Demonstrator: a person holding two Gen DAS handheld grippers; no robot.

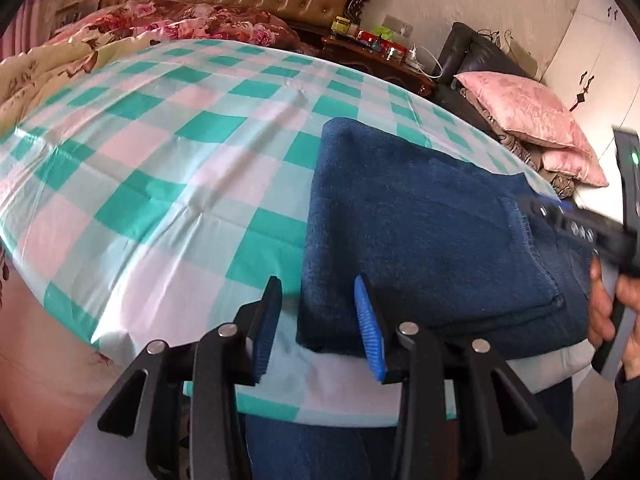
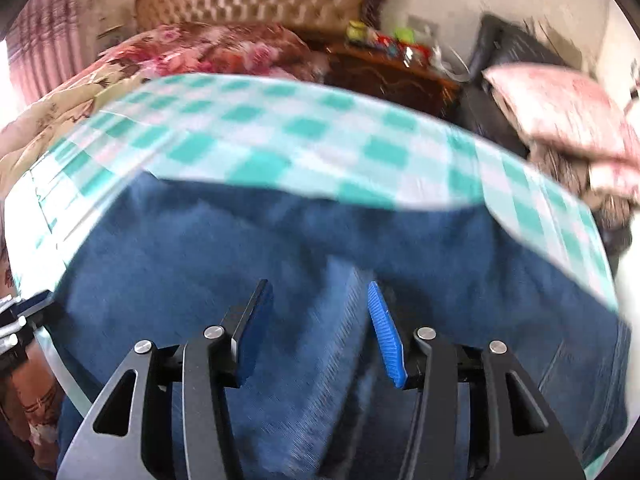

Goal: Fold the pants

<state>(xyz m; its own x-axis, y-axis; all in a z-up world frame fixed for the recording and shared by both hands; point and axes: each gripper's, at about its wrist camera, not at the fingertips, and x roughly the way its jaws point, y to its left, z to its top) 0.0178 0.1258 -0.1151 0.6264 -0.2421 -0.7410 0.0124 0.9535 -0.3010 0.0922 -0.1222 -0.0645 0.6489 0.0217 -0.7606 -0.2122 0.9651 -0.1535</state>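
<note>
Both my grippers, left [image 1: 318,322] and right [image 2: 322,328], stood part open and empty over the folded pants [image 1: 420,240], released since the fold looked complete.

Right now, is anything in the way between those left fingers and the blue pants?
Nothing visible. The left gripper hangs open at the near corner of the folded blue pants, with only bare checkered tablecloth beneath.
</note>
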